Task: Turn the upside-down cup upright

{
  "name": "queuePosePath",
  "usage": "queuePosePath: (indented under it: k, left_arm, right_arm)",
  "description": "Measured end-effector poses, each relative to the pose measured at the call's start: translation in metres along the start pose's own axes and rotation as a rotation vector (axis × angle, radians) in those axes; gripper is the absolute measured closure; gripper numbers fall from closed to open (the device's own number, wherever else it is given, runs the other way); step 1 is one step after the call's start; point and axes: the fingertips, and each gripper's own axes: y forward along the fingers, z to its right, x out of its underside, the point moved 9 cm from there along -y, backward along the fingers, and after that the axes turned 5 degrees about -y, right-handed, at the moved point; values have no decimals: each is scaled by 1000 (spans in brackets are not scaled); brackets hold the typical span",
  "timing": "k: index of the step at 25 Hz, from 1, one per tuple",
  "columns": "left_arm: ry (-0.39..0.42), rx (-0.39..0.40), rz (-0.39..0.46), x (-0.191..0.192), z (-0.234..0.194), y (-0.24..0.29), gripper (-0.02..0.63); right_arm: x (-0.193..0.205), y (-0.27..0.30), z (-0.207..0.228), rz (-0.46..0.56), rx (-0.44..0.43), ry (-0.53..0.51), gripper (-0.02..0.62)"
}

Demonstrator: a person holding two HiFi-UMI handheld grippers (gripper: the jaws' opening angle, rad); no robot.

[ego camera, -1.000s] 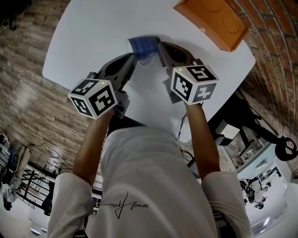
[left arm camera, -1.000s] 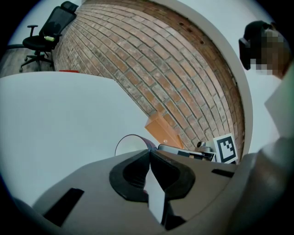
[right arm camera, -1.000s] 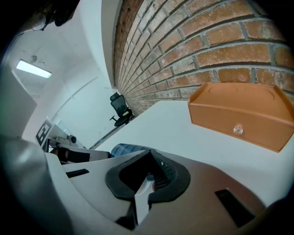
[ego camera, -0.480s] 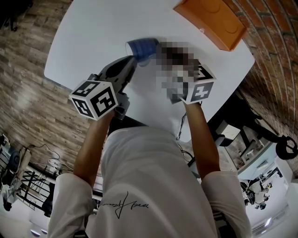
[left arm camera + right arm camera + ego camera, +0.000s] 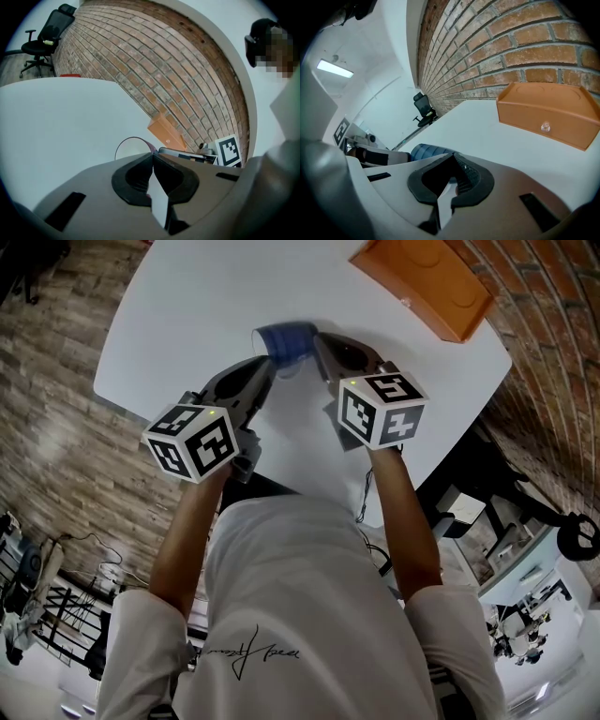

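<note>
White fabric of a T-shirt point(image 5: 300, 596) fills the near part of the head view, and two bare forearms are stretched from it over a white table point(image 5: 187, 315). Black-and-white marker cubes are carried on both tools, the left cube point(image 5: 192, 439) nearer than the right cube point(image 5: 380, 409).

The left gripper point(image 5: 269, 360) is pointed far and slightly right, and its tips are brought up to the blue cup point(image 5: 289, 339). In the left gripper view the jaws of this gripper point(image 5: 152, 155) are seen pressed together, and the dark rim of the cup point(image 5: 131, 147) runs straight into the seam between them, so the rim wall is taken to be pinched there. The cup's pale round mouth is turned toward the left.

The cup is seen lying on its side, between the two gripper tips. Whether it rests on the table or is lifted cannot be told.

The right gripper point(image 5: 317, 336) is set at the cup's right end. In its own view the jaws point(image 5: 452, 157) are closed tip to tip, and the ribbed blue cup point(image 5: 426, 151) is seen just beside the left jaw, not between them.

Farther right, an orange box point(image 5: 427, 282) is placed at the table's far edge. A brick wall point(image 5: 553, 352) is seen beyond it, and a black office chair point(image 5: 44, 40) stands farthest away.
</note>
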Motion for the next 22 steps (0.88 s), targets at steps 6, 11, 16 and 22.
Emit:
queuePosePath:
  k: [6,11,16,22]
  left_arm:
    - [13,-4,-4,3,3,-1,594]
    - [16,13,-8,3,8,1,594]
    - [6,35,2,3,12,6,594]
    - [9,44,2,1,15,9,594]
  right_arm:
    - [4,-2,-1,4,2,12,574]
    - [6,-3,2,3,11,22,574]
    - [13,-6,8,-13,26,25,574]
    - [19,-5,11,-29,39,29,574]
